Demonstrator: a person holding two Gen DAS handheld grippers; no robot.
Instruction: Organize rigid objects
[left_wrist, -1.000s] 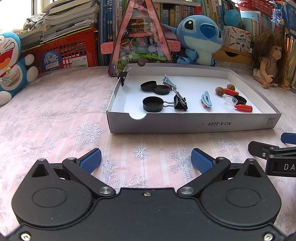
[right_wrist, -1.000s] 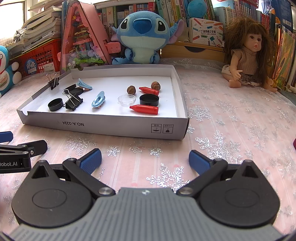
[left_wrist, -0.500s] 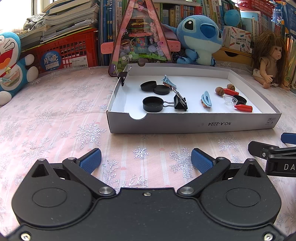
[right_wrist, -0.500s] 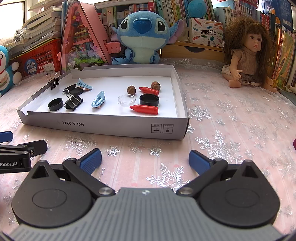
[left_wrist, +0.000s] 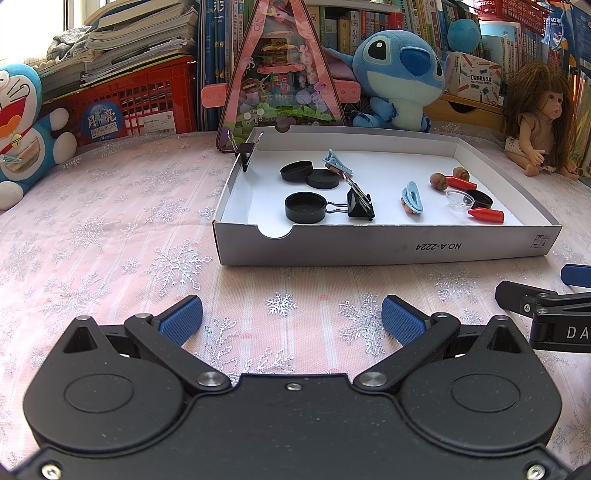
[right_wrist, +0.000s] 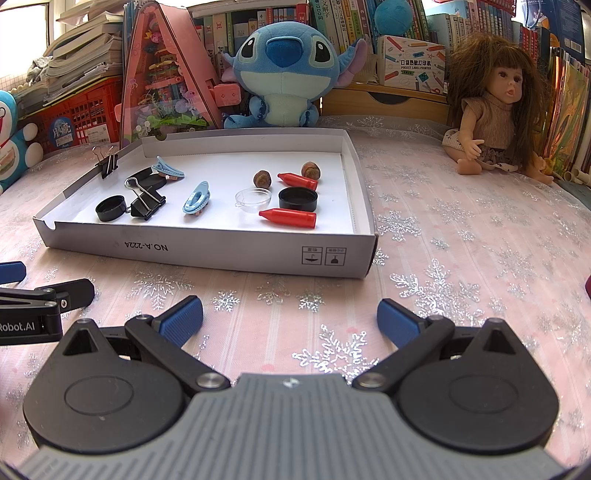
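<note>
A shallow white cardboard box lies on the pink tablecloth ahead of both grippers. It holds black round lids, a black binder clip, blue hair clips, red crayon-like pieces, brown nuts and a clear dish. Another binder clip is clipped on the box's left wall. My left gripper and right gripper are open and empty, short of the box.
Behind the box stand a pink triangular toy house, a blue Stitch plush, a red crate and books. A Doraemon plush sits far left, a doll far right. The other gripper shows at each view's side edge.
</note>
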